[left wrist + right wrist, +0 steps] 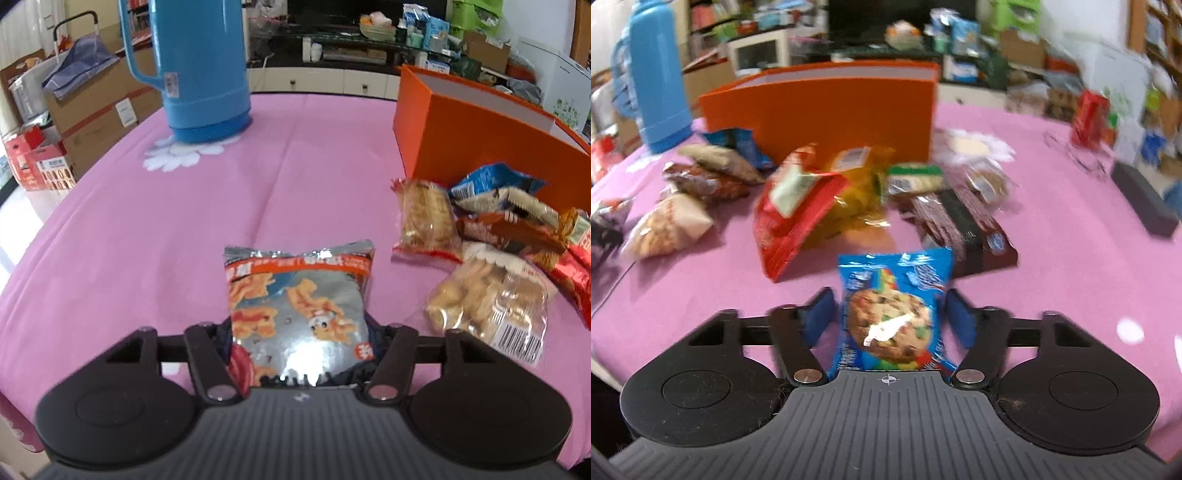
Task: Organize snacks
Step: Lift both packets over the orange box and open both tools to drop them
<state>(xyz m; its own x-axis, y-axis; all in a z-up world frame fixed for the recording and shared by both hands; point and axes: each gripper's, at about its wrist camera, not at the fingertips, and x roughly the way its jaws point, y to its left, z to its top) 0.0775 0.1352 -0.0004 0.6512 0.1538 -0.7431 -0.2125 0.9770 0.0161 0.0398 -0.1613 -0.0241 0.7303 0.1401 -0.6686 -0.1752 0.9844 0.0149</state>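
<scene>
Broadly, a pink cloth (155, 229) covers the counter, and the biggest thing on it is an open orange box (827, 110) standing toward the far side. Left of the box stands a tall blue thermos jug (203, 70) on a white flower print. In front of the box lies a loose heap of snack packets: a red bag (786, 225), a dark brown biscuit pack (964, 229), a clear bag of pale puffs (484, 299), and a clear wrapper of wafers with red ends (424, 218). A black bar (1145, 203) lies on the cloth at the right edge.

The left gripper (301, 339) pinches a silver and orange snack packet (299, 299), its sides tight against the bag, near the counter's front, well apart from the heap. The right gripper (890, 317) has a blue cookie packet (892, 314) between its blue pads (822, 314); the right-hand pad touches the wrapper edge, while a thin gap shows at the left-hand pad, so a firm grip cannot be told through the blur.
</scene>
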